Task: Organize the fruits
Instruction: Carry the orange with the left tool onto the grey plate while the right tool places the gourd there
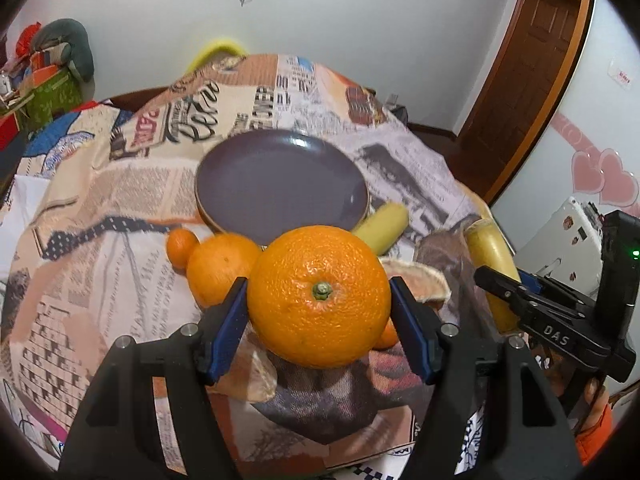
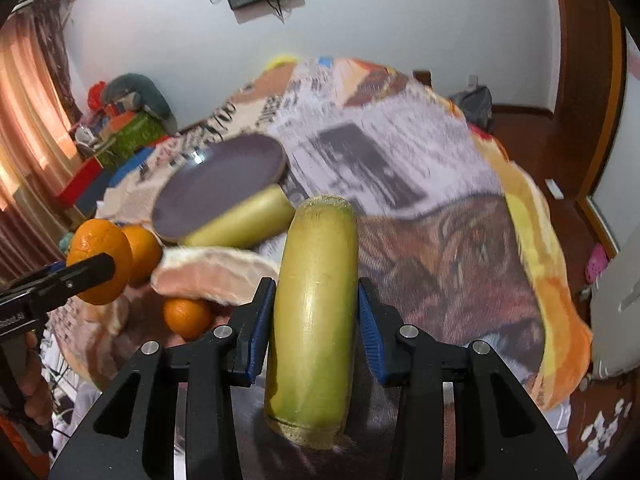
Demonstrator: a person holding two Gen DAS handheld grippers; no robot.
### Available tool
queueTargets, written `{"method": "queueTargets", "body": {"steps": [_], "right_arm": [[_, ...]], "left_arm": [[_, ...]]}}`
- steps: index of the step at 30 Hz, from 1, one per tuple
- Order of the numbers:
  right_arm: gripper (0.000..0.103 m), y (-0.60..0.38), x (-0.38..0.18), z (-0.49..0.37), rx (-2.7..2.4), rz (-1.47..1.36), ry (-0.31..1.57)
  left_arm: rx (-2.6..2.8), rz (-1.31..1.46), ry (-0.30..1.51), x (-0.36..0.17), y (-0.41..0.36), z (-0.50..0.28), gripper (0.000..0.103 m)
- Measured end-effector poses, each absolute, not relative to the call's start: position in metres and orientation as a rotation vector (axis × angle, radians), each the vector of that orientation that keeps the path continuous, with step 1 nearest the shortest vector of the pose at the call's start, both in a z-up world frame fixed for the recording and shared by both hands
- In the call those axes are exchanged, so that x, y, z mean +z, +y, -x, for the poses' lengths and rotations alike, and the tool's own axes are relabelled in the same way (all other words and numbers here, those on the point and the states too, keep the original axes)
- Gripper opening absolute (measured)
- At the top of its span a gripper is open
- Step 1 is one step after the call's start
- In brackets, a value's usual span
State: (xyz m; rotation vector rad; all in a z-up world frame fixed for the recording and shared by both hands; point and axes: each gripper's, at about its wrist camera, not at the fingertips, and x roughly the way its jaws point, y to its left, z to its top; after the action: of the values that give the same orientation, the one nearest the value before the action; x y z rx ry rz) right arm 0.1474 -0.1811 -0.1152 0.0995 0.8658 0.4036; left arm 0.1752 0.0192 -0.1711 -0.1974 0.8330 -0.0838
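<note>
My left gripper [image 1: 318, 286] is shut on a large orange [image 1: 318, 292], stem end facing the camera, held above the patterned cloth. In the right wrist view that orange [image 2: 100, 260] shows at the far left. My right gripper [image 2: 316, 292] is shut on a yellow-green sugarcane piece [image 2: 316, 300] lying lengthwise between the blue pads. A purple plate [image 1: 280, 184] sits on the cloth beyond both grippers. Near its front rim lie a second orange [image 1: 222, 268], a small mandarin [image 1: 181, 246] and another sugarcane piece [image 2: 244, 220].
Peeled pomelo segments [image 2: 212, 276] and another small mandarin [image 2: 186, 316] lie on the cloth between the two grippers. The newspaper-print cloth [image 1: 120, 200] covers a rounded table. Boxes and clutter [image 1: 44, 92] stand at the far left, a wooden door [image 1: 532, 60] at the right.
</note>
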Motion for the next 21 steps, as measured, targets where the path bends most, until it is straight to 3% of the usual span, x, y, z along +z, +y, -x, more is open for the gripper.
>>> {"method": "queueTargets", "body": {"steps": [9,21], "right_arm": [[0.036,-0.164,-0.073,-0.159,0.452,-0.094,0.731],[0.036,-0.138,-0.064,-0.185,0.508,-0.103,0.671]], "left_arm": [[-0.049,0.217,0.747,-0.139,0.041,-0.186,0.068],[-0.005,0.216,0.693,-0.124,0.062,-0.214,0.068]]}}
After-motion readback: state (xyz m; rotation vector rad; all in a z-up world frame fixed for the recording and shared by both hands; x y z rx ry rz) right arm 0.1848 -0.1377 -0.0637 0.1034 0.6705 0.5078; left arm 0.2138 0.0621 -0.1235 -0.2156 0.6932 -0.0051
